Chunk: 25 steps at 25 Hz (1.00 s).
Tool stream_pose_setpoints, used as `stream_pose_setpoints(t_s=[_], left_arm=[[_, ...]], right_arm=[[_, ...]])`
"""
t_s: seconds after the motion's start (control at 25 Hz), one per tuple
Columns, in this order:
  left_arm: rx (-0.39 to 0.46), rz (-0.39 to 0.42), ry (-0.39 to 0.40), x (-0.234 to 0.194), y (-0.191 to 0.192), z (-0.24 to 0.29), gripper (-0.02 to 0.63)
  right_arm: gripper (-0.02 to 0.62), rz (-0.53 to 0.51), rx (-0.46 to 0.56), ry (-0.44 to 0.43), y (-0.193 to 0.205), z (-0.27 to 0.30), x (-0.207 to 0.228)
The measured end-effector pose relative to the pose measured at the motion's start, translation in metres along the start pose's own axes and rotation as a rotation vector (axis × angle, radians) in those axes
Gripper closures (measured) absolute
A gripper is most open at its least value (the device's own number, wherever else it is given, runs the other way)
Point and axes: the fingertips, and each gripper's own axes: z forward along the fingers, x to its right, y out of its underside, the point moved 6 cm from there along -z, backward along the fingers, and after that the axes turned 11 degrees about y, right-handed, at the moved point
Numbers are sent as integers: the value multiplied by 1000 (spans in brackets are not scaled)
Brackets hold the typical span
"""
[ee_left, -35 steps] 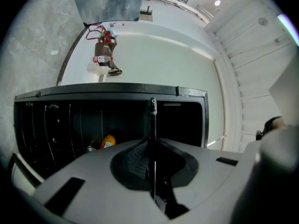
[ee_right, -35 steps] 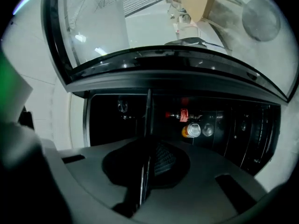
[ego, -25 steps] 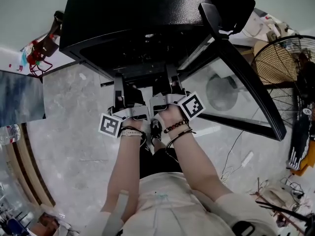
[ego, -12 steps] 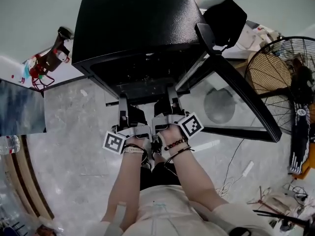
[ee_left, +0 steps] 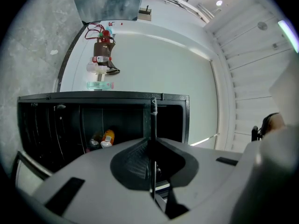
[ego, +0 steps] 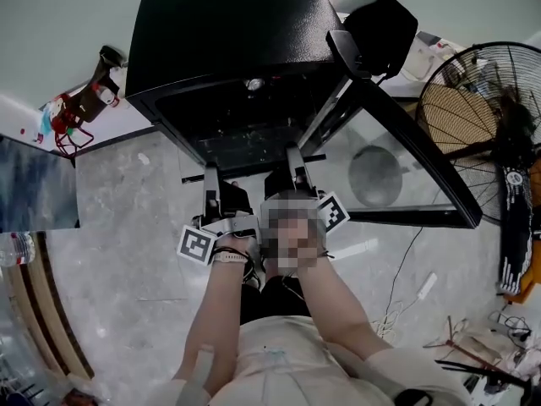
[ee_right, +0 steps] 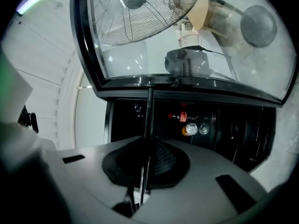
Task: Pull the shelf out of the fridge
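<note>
The black fridge (ego: 228,41) stands open, its glass door (ego: 397,142) swung out to the right. A thin dark shelf (ego: 249,152) sticks partway out of the cavity. My left gripper (ego: 210,176) is shut on the shelf's front edge at the left, and my right gripper (ego: 293,156) is shut on it at the right. In the left gripper view the shelf (ee_left: 153,120) shows edge-on, a thin line pinched between the jaws of the left gripper (ee_left: 152,146). The right gripper view shows the same shelf (ee_right: 149,111) clamped in the right gripper (ee_right: 146,148).
Bottles and cans (ee_left: 105,138) lie deep in the fridge. A standing fan (ego: 482,100) is just right of the door, and cables (ego: 406,286) trail on the floor. A water bottle (ego: 17,231) lies at the left, and a red-wired object (ego: 72,100) is by the wall.
Both grippers have drawn back a little towards the person, still shut on the shelf, and the shelf has come slightly further out of the fridge.
</note>
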Motion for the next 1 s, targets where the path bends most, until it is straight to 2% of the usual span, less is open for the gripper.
stream_pose_setpoints(t_s=[0.52, 1.0], left_arm=[[-37, -7, 2, 15, -3, -22, 581], [-77, -21, 26, 30, -8, -61, 581]], right_arm=[[566, 9, 38, 7, 10, -33, -1], [566, 10, 84, -24, 27, -78, 0]])
